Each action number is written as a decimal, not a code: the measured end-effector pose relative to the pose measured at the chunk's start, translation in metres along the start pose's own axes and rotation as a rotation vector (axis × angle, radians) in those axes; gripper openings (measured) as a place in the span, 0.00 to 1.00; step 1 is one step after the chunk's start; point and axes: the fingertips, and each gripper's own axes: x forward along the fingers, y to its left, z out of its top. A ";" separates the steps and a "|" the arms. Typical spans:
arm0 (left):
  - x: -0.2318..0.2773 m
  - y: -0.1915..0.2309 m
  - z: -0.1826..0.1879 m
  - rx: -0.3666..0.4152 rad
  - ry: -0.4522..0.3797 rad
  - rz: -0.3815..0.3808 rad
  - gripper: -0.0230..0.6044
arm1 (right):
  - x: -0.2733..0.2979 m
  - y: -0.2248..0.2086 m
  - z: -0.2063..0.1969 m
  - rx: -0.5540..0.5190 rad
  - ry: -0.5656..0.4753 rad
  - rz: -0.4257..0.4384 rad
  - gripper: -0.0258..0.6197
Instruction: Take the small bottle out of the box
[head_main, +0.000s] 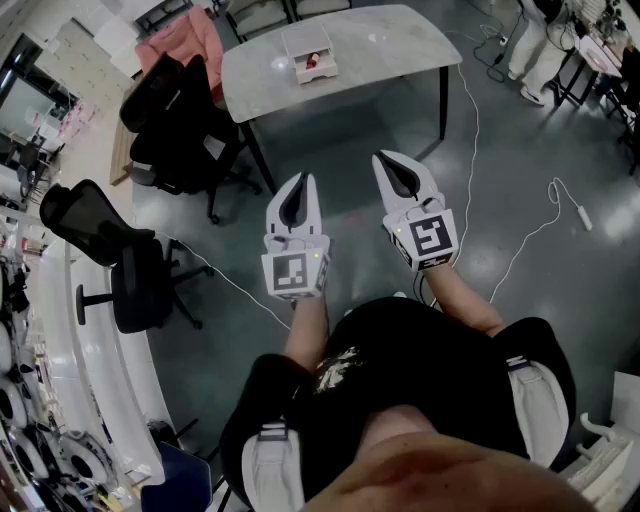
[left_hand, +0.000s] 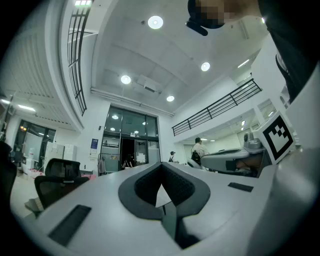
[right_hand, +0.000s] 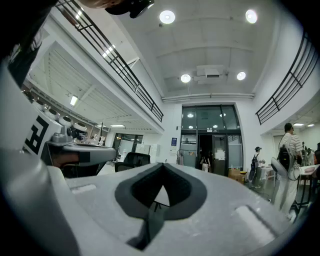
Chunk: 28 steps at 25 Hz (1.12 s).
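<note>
The bench (head_main: 400, 45) has a pale grey, faintly marbled top and black legs. The box (head_main: 305, 42) is white, with a red thing (head_main: 316, 66) showing inside it. Off to the side there is a pink cloth (head_main: 185, 40) and a black chair (head_main: 175, 125), and a second black chair (head_main: 120, 260) nearer. The floor (head_main: 560, 140) is dark grey with a dull sheen, and a thin white cable (head_main: 476, 125) runs across it. The left tool (head_main: 298, 185) and the right tool (head_main: 388, 160) are white with black inner pads, and each bears a black-and-white square marker. The person's shirt (head_main: 400, 370) is black.
</note>
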 end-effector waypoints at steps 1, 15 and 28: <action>0.000 0.000 0.000 0.009 -0.003 -0.005 0.06 | 0.001 0.000 0.000 -0.002 0.000 -0.002 0.03; -0.023 0.008 0.006 -0.007 0.005 -0.019 0.06 | -0.007 0.028 0.011 0.024 -0.040 0.014 0.03; -0.066 0.030 -0.010 -0.047 0.008 -0.028 0.06 | -0.015 0.077 -0.001 -0.010 -0.024 -0.010 0.03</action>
